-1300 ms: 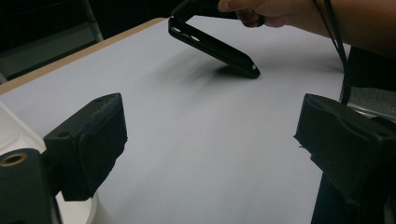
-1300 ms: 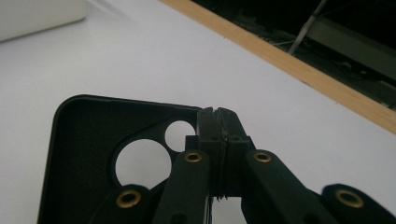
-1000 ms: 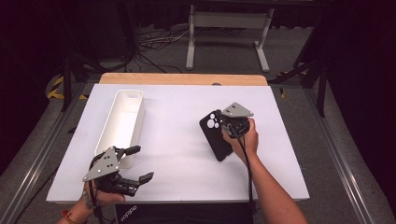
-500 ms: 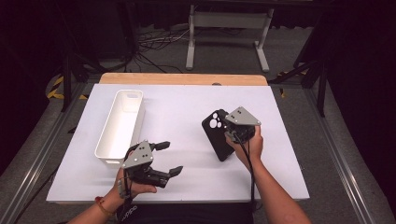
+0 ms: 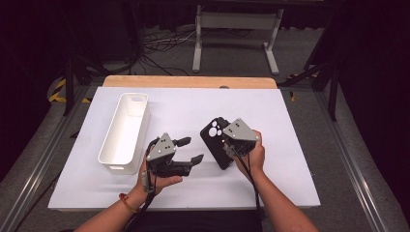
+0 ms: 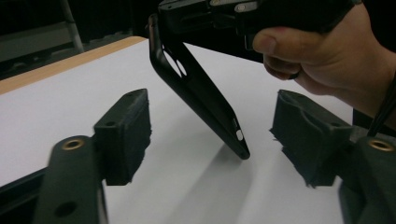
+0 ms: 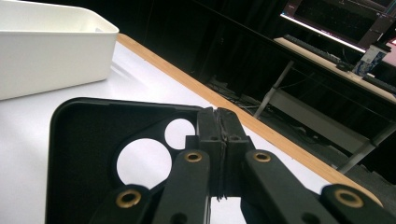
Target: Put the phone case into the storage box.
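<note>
A black phone case (image 5: 213, 137) with round camera holes hangs tilted above the white table, one lower corner down. My right gripper (image 5: 226, 145) is shut on its edge by the camera cutout, seen close in the right gripper view as jaws (image 7: 218, 126) pinching the case (image 7: 84, 140). My left gripper (image 5: 191, 150) lies level just left of the case, pointing at it. Its jaws have just been closing but still stand apart, and the pads (image 6: 128, 126) touch nothing. The case (image 6: 201, 93) hangs a little ahead of them, with the right gripper (image 6: 243, 9) above.
A long white bin (image 5: 134, 95) stands at the table's left, close behind my left hand, and shows as a white bin (image 7: 46, 56) in the right gripper view. A wooden strip (image 5: 188, 82) edges the table's far side. Cables and a metal stand lie beyond.
My left gripper has moved right from the table's front left corner to just beside the case, and its jaws have narrowed. The right gripper has shifted slightly with the case.
</note>
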{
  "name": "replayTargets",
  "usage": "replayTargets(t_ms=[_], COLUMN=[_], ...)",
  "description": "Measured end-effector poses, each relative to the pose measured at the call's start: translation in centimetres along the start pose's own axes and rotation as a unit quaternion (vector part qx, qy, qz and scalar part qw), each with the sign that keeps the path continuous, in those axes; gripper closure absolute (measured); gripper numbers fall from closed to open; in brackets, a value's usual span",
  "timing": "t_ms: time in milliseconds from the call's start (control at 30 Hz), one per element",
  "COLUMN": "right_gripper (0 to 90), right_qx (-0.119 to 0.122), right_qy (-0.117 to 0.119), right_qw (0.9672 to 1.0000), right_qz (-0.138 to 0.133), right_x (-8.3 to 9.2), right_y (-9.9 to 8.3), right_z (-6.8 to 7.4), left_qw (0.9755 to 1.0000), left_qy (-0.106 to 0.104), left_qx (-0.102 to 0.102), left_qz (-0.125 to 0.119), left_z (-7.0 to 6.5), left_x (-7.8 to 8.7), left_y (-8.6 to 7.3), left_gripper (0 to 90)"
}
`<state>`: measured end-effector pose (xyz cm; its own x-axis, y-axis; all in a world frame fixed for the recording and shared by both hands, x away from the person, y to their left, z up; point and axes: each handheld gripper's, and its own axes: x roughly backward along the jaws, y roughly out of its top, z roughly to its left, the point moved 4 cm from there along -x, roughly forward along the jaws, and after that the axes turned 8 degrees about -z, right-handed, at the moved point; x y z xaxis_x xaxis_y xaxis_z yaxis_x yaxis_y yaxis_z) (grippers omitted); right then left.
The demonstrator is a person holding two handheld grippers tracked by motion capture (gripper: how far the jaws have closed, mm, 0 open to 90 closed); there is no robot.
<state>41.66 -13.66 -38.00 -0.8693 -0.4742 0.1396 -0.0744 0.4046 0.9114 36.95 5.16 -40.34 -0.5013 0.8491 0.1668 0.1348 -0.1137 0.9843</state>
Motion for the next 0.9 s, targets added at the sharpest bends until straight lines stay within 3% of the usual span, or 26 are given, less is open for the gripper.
replayTargets(t_ms=[167, 233, 433, 600, 900], right_gripper=[90.0, 90.0, 90.0, 90.0, 90.0], right_qx=[0.012, 0.013, 0.02, 0.029, 0.034], right_qy=[-0.003, -0.006, -0.015, -0.019, -0.028], right_qw=[0.9999, 0.9998, 0.9992, 0.9987, 0.9975], right_qz=[-0.012, -0.015, -0.03, -0.036, -0.056], right_x=[0.0, 0.1, 0.2, 0.3, 0.8], right_y=[0.3, 0.5, 0.7, 0.7, 1.0], right_z=[0.7, 0.9, 1.4, 1.9, 2.3], left_qw=[1.0, 0.9999, 0.9998, 0.9995, 0.9989], left_qy=[0.004, 0.002, 0.01, 0.008, 0.026], left_qx=[0.001, 0.014, 0.005, 0.019, 0.027], left_qz=[-0.001, -0.007, -0.015, -0.025, -0.028], left_z=[0.6, 0.8, 1.2, 1.4, 2.0], left_x=[-0.5, -0.7, -0.8, -0.6, -0.3], left_y=[0.0, 0.0, 0.1, 0.2, 0.3], left_gripper=[43.2, 44.4, 53.9, 58.3, 73.4])
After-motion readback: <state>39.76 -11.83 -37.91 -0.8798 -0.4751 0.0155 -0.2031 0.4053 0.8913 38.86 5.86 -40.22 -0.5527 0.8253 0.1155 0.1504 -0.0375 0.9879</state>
